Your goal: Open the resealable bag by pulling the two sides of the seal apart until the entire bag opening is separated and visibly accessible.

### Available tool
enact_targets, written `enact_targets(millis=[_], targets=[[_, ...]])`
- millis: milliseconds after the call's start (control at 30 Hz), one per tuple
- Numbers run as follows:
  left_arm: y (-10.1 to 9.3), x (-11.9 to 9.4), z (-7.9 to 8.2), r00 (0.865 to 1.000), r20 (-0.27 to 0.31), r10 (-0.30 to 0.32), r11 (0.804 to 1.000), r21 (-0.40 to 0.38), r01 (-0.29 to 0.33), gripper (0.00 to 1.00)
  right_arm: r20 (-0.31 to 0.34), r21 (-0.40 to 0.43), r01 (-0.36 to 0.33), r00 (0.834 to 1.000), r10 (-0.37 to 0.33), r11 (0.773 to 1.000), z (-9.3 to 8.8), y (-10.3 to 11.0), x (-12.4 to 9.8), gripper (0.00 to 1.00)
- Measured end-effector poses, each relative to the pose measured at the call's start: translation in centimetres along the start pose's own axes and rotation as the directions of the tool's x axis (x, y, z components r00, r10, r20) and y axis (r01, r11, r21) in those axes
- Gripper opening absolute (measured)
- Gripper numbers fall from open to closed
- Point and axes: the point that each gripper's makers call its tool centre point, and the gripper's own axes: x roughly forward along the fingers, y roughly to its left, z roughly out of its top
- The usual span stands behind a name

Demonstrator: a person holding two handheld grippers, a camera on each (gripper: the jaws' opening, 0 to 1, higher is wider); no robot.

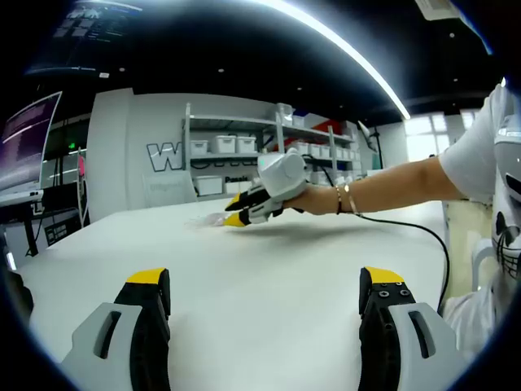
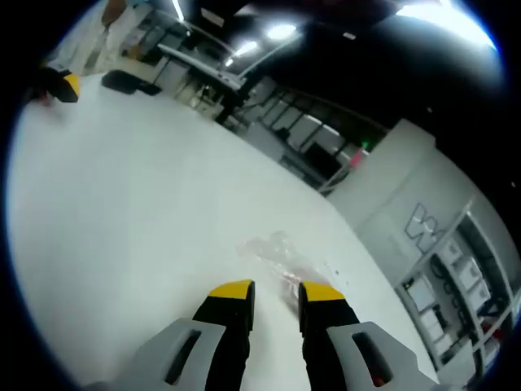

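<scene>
The clear resealable bag [image 2: 275,254] lies flat on the white table [image 2: 122,204]; in the left gripper view the bag [image 1: 205,218] is a faint glint far across the tabletop. My right gripper [image 2: 277,290] is down at the bag's near edge, with a narrow gap between its yellow-tipped jaws and a bit of clear plastic showing in that gap. In the left gripper view a hand holds the right gripper [image 1: 234,211] right beside the bag. My left gripper [image 1: 264,281] hovers over bare table, well short of the bag, with its jaws wide apart and nothing between them.
A person's arm [image 1: 383,186] reaches in from the right, with a black cable [image 1: 427,236] trailing over the table. Shelves with white bins [image 1: 244,147] stand behind the table. A monitor [image 1: 28,134] is at the left. The left gripper's tip [image 2: 59,85] shows at the table's far corner.
</scene>
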Motion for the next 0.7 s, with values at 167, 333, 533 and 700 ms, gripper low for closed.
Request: enact_targets(millis=[167,333,533,700], targets=[[-0.1,0.0,0.1,1.000,0.001,0.000,1.000,-0.001,0.000,0.95,0.002,-0.037,-0.006,1.000,0.006,0.999,0.3,0.0,0.3,0.19],[0.0,0.0,0.2,1.000,0.002,-0.001,1.000,-0.004,0.001,0.95,0.001,-0.058,-0.009,1.000,0.009,0.998,0.6,0.0,0.9,0.19],[0.1,0.0,0.2,1.000,0.004,-0.001,1.000,-0.007,0.001,0.95,-0.011,-0.104,-0.014,1.000,0.013,0.995,1.0,0.2,1.7,0.19],[0.3,-0.2,0.3,1.000,0.010,-0.003,1.000,-0.014,0.003,0.96,-0.019,-0.123,-0.014,1.000,0.012,0.992,0.9,0.1,2.2,0.19]])
